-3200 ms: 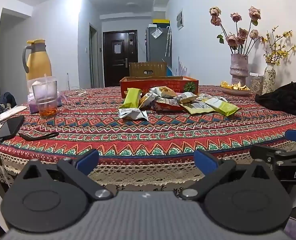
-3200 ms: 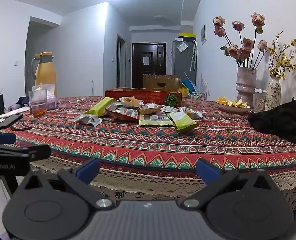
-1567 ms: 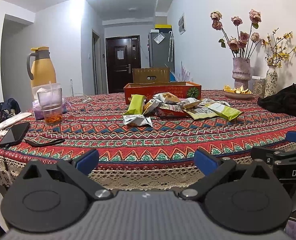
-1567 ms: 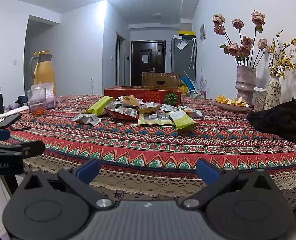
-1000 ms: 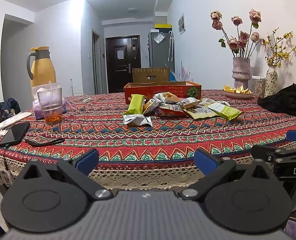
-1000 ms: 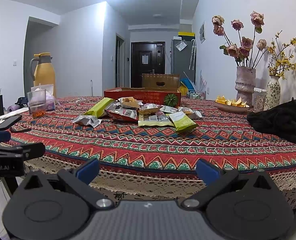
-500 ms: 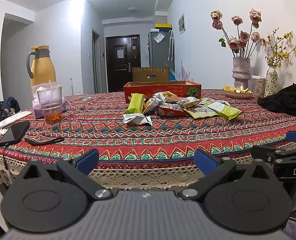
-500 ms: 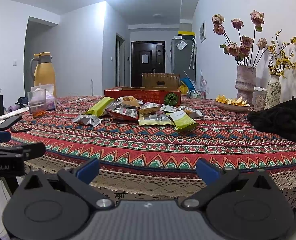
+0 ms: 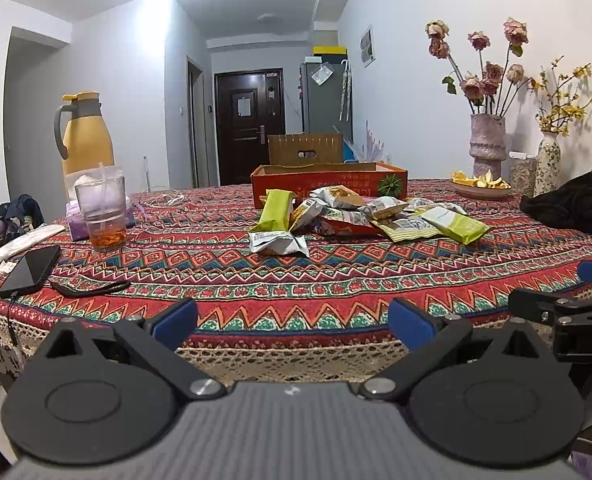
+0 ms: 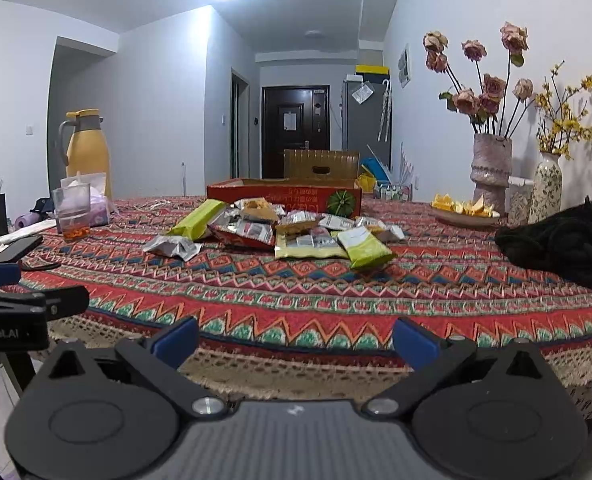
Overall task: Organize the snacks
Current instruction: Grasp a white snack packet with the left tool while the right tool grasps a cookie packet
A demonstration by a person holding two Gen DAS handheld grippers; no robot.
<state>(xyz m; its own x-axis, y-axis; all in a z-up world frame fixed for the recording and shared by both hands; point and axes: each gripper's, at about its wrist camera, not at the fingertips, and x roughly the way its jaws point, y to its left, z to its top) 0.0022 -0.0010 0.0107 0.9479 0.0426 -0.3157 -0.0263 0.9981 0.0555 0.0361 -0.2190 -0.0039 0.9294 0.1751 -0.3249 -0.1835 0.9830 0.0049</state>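
Observation:
A pile of snack packets (image 9: pixel 348 216) lies mid-table on the patterned cloth; it also shows in the right wrist view (image 10: pixel 280 232). A silver packet (image 9: pixel 279 243) lies nearest, a green one (image 9: pixel 275 211) leans behind it. A red cardboard box (image 9: pixel 328 184) stands open behind the pile, also in the right wrist view (image 10: pixel 284 194). My left gripper (image 9: pixel 292 320) is open and empty at the table's front edge. My right gripper (image 10: pixel 294 338) is open and empty, beside it to the right, well short of the snacks.
A phone (image 9: pixel 30 266), a plastic cup (image 9: pixel 102 212) and a yellow jug (image 9: pixel 84 136) stand at the left. Two flower vases (image 9: pixel 488 146), a plate of peels (image 9: pixel 480 184) and a black cloth (image 9: pixel 576 208) are at the right. A wooden chair (image 9: pixel 306 148) is behind the table.
Both views have risen slightly, showing a little more of the tabletop. The snacks and box have not moved, and both grippers stay open.

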